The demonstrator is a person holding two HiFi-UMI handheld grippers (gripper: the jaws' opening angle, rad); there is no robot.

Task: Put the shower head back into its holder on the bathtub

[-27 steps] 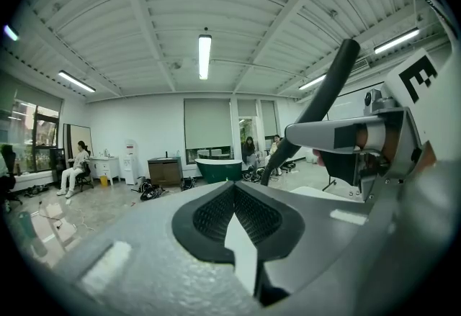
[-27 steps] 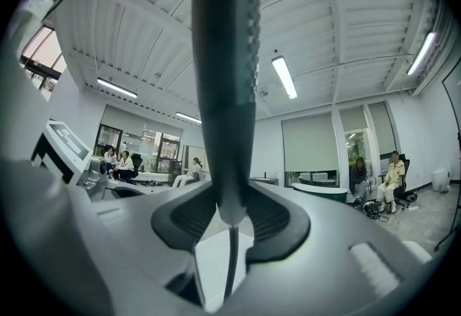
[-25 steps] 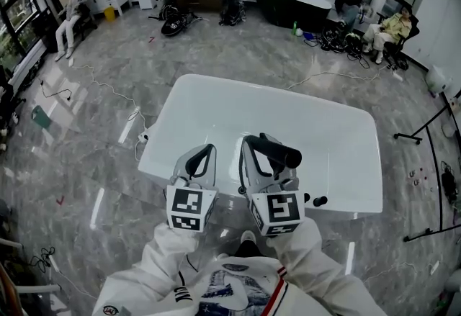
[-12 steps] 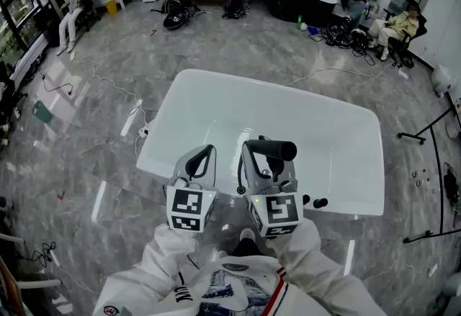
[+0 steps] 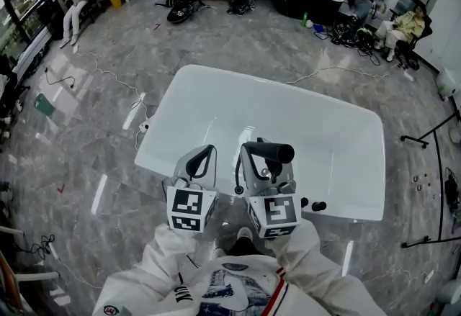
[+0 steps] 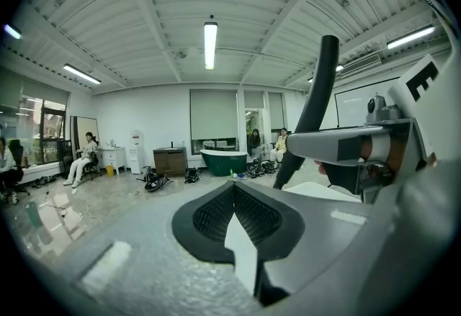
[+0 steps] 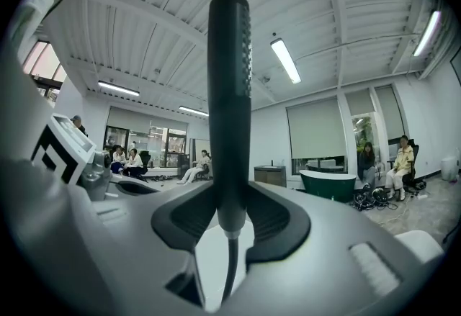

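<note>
The shower head (image 7: 229, 91) is clamped upright in the right gripper (image 7: 230, 215), with its hose (image 7: 228, 268) hanging below the jaws. It is carried over the tub (image 5: 216, 102) rim at six o'clock. The left gripper (image 6: 234, 196) is pressed shut on nothing. Pickup is done; seating is left. A black fitting (image 5: 315, 204), at four o'clock of the head, is judged the likely holder.
</note>
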